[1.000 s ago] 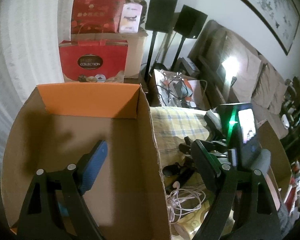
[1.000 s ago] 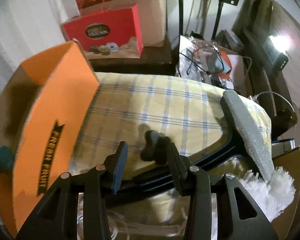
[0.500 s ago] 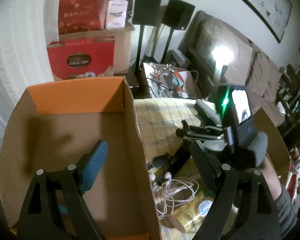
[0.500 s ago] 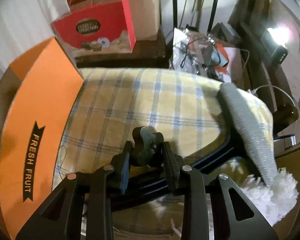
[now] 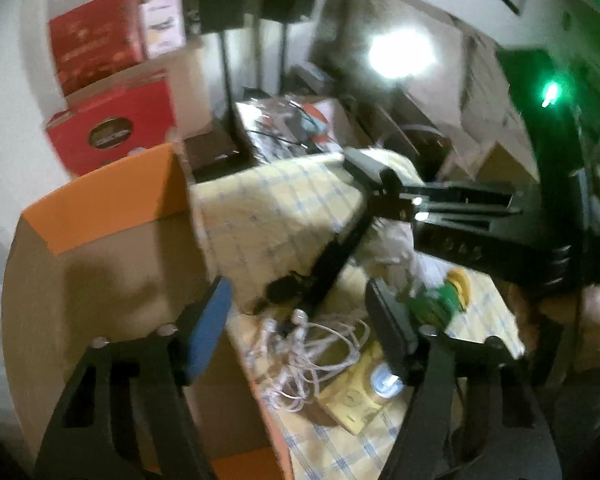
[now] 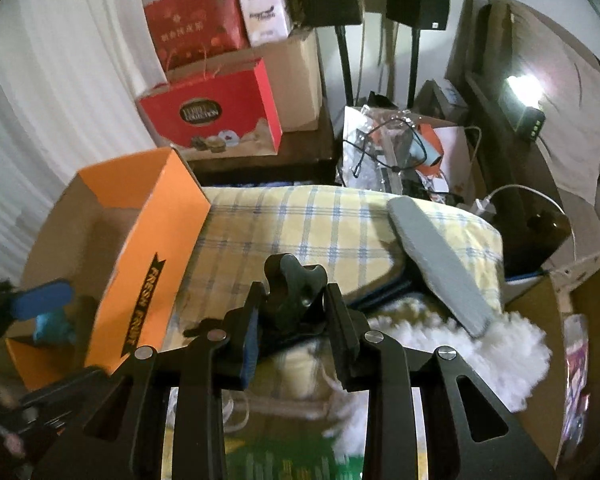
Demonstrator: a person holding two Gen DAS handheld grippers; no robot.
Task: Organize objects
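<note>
My right gripper [image 6: 294, 320] is shut on the black knob [image 6: 294, 286] of a long black tool whose grey padded head [image 6: 436, 264] lies over the checked cloth [image 6: 300, 224]. In the left wrist view the right gripper [image 5: 400, 200] holds that tool's black bar [image 5: 336, 260] lifted at a slant. My left gripper [image 5: 300, 328] is open and empty, over the edge between the orange cardboard box [image 5: 100, 200] and a tangle of white cable [image 5: 316, 356]. The box [image 6: 140, 240] stands left of the cloth.
A green toy [image 5: 440, 304], a yellow packet [image 5: 364, 396] and white fluffy cloth [image 6: 480, 344] lie on the checked surface. Red gift boxes [image 6: 212, 116], speaker stands [image 6: 344, 60] and a cluttered side table [image 6: 400, 148] stand behind. A brown box [image 6: 572, 320] is at the right.
My right gripper closed on the black knob and lifted the tool's end. My left gripper swung right, from over the box interior to over the box edge and cable.
</note>
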